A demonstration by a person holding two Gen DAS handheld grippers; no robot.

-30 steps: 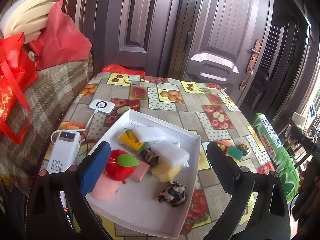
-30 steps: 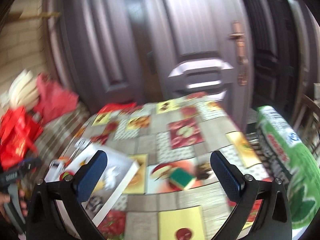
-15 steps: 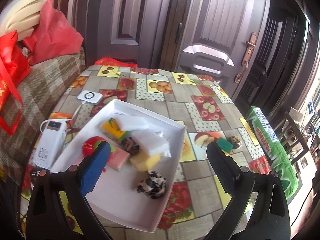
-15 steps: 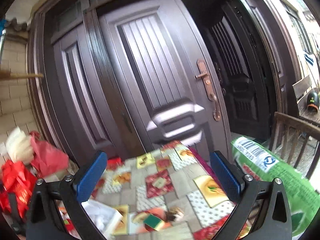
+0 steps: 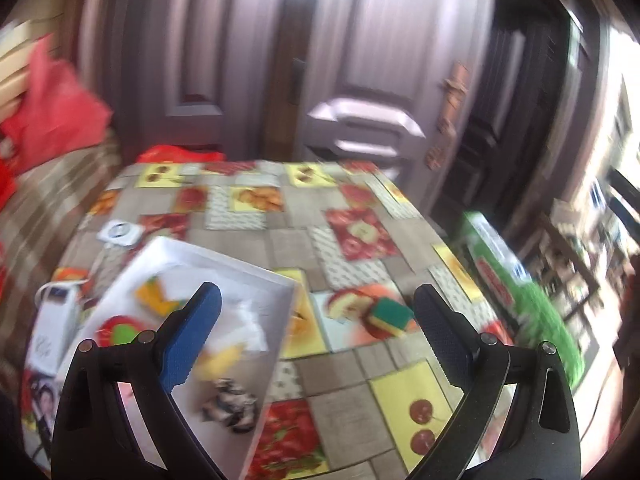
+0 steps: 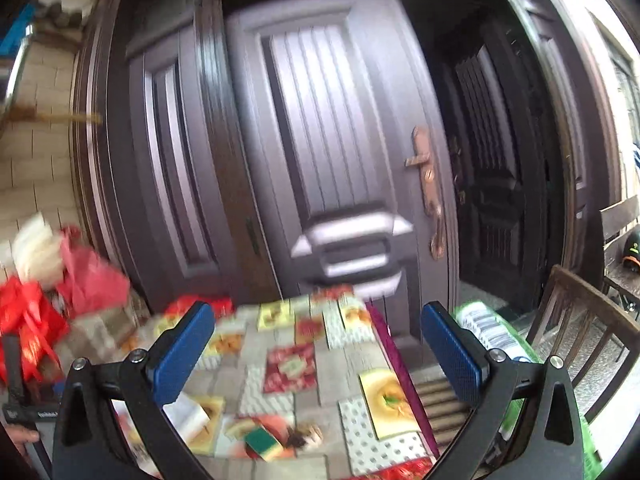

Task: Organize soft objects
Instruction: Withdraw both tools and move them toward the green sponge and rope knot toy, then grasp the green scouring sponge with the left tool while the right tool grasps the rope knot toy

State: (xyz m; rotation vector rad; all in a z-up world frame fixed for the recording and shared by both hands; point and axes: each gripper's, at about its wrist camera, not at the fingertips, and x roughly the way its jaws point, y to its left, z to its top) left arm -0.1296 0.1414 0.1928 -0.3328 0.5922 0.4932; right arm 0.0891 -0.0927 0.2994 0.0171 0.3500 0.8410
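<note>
Left wrist view: we see the left gripper (image 5: 316, 310) with its two fingers spread wide and nothing between them, held above a table covered by a fruit-print cloth (image 5: 280, 236). The frame is motion-blurred. A white tray (image 5: 224, 258) lies on the left part of the table, under the left finger. In it we make out a red and green apple-shaped toy (image 5: 118, 330), an orange and yellow block (image 5: 154, 298), a crumpled white piece (image 5: 250, 320), a yellow sponge (image 5: 222, 358) and a dark patterned scrunchie (image 5: 230, 402) near the tray's near edge. A green and yellow sponge (image 5: 390, 316) lies on the cloth to the right of the tray, apart from it, between the two fingertips in the picture. A white power bank (image 5: 54, 328) and a small white round-faced device (image 5: 120, 232) lie on the cloth left of the tray. A green printed sack (image 5: 516, 284) stands beside the table on the right.

Right wrist view: we see the right gripper (image 6: 318, 354), likewise wide open and empty, aimed higher at a dark panelled door (image 6: 332, 152). The same sponge (image 6: 262, 442) appears low in the frame, on the cloth (image 6: 290, 368), with a small dark object (image 6: 304, 434), too blurred to identify, just beside it. A corner of the tray (image 6: 188, 416) shows behind the left finger. Red bags (image 6: 32, 320) are piled at far left.
</note>
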